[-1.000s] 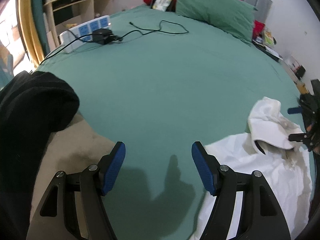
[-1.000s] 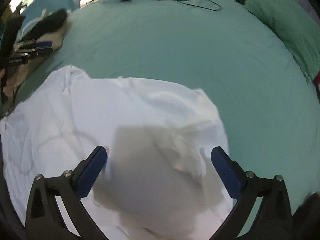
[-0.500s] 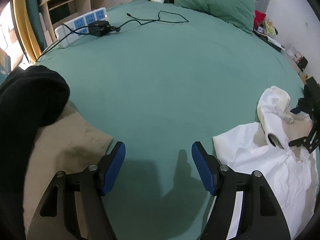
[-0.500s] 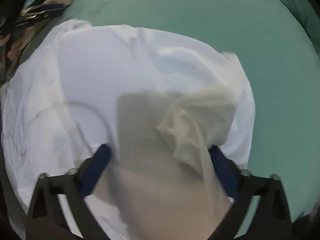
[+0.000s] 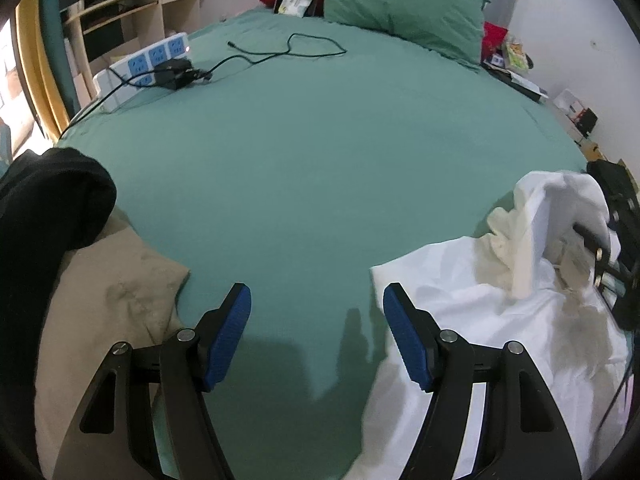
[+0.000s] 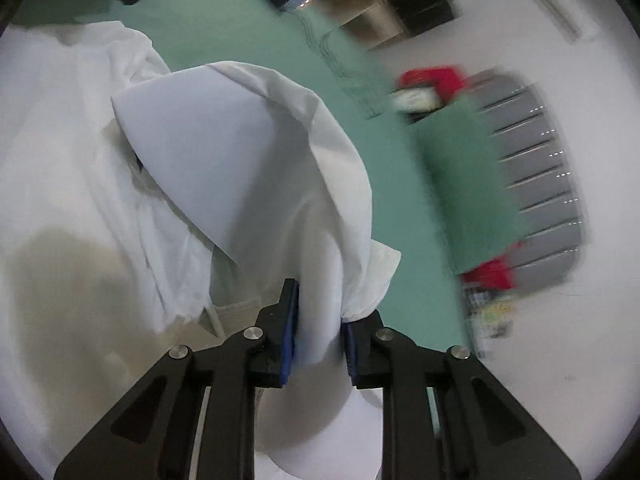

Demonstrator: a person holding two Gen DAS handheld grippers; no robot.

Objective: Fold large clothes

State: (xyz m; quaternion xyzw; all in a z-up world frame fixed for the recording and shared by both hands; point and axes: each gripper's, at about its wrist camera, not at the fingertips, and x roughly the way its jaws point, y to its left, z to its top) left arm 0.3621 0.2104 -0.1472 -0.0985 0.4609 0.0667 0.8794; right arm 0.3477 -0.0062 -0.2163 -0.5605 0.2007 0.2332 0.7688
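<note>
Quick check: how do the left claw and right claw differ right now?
The left claw is wide open with nothing between its pads; the right claw is closed on a bunch of the white garment. The left claw hovers over bare green bedsheet beside the garment's edge; the right claw lifts cloth off the bed. Both have blue pads on black fingers.

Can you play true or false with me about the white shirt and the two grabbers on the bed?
1. The right gripper is pinching the white garment. True.
2. The left gripper is holding the white garment too. False: its jaws are wide open over the green bedsheet, holding nothing.
3. A black garment lies on the left side of the bed. True.
4. The power strip sits on top of the white garment. False: it lies far away, near the bed's far left edge.
5. The pillow is green. True.
</note>
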